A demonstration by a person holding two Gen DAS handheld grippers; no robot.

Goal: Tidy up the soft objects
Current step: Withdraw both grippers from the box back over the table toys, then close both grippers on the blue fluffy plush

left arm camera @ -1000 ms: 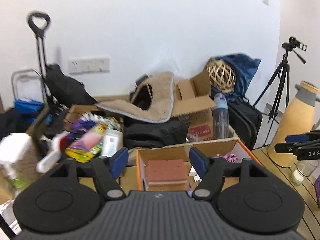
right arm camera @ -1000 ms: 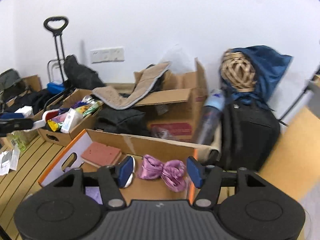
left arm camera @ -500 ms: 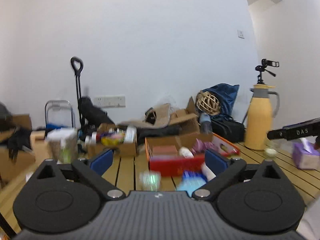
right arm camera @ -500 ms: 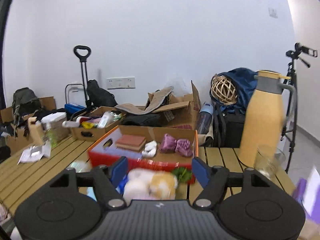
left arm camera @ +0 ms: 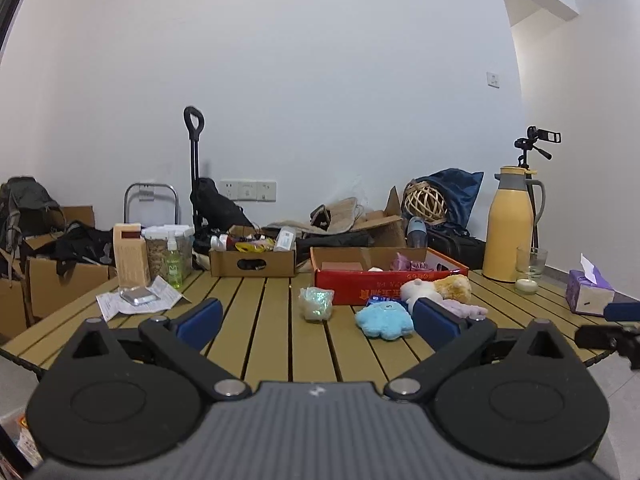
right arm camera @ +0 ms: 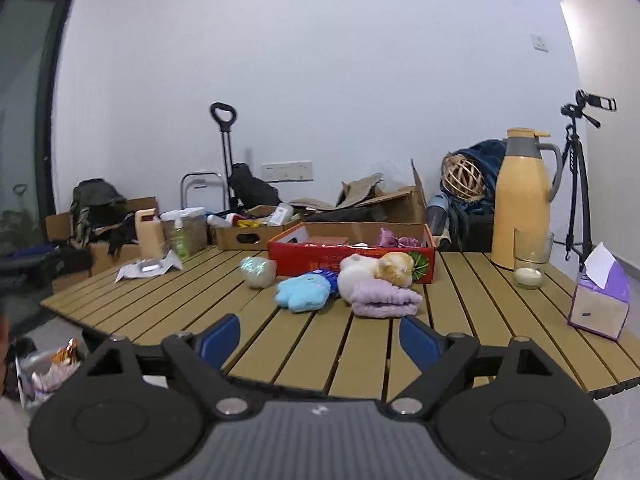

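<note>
Soft toys lie on the slatted wooden table (right arm camera: 168,300) in front of a red cardboard box (right arm camera: 312,258): a light blue plush (right arm camera: 304,292), a white and orange plush (right arm camera: 376,270), a folded lilac cloth (right arm camera: 384,300) and a glittery pale pouch (right arm camera: 258,270). The box holds a purple soft item (right arm camera: 394,238) and a pink block (right arm camera: 328,240). In the left wrist view the blue plush (left arm camera: 384,320) and the pouch (left arm camera: 316,302) lie ahead. My left gripper (left arm camera: 316,322) and right gripper (right arm camera: 320,340) are open and empty, over the table's near edge.
A yellow thermos (right arm camera: 520,200), a glass with a candle (right arm camera: 530,258) and a purple tissue box (right arm camera: 600,300) stand on the right. Papers, bottles and a brown box of items (right arm camera: 248,236) sit at the left back. Boxes, bags and a tripod stand behind the table.
Both grippers have pulled far back from the red box to the table's near edge. The whole table and the toys in front of the box have come into view.
</note>
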